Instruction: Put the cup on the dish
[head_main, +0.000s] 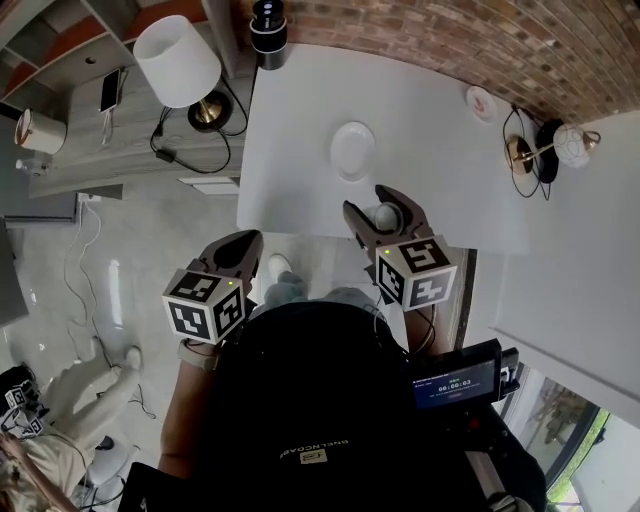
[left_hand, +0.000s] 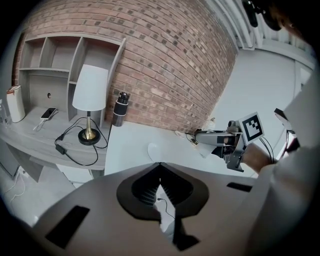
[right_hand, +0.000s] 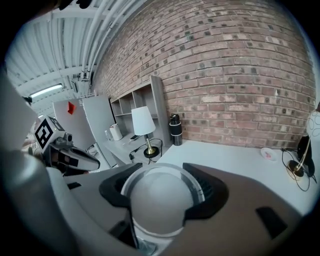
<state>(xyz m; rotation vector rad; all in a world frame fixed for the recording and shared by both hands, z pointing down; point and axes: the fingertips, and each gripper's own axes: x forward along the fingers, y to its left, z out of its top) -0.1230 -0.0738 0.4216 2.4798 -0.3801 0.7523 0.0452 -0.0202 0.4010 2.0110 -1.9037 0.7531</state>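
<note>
Cup (head_main: 385, 215), pale and smooth with a rounded body, gripped between the two dark jaws of the right tongs (head_main: 366, 200). In the right gripper view the cup (right_hand: 160, 200) shows as a matte grey-white dome ringed by a thin glassy rim, and the right tongs (right_hand: 162, 171) curve round it on both sides, pressing against it. Whether it stands upright or turned over cannot be told.

In the head view the cup sits at about 5 o'clock from the dish (head_main: 352, 150), above the near edge of the table (head_main: 440, 110), apart from the dish. Whether it touches the tabletop cannot be told. The dish is a small, round, plain white saucer with a shallow centre, lying flat near the middle of the smooth white rectangular table. The left gripper view shows the dish (left_hand: 152, 149) as a pale oval.

The left tongs (head_main: 246, 240) are at about 7 o'clock from the dish, off the table's edge and above the glossy pale floor. In their own view the left tongs (left_hand: 160, 165) have their jaws together at the tips, with nothing between them.

At 11 o'clock from the dish a dark cylindrical flask (head_main: 268, 30) stands on the table's far corner. A table lamp (head_main: 178, 62) with a white cone shade and brass base stands on a grey wooden shelf at 10 o'clock. Rough red brick wall (head_main: 520, 40) runs along the far side.
</note>
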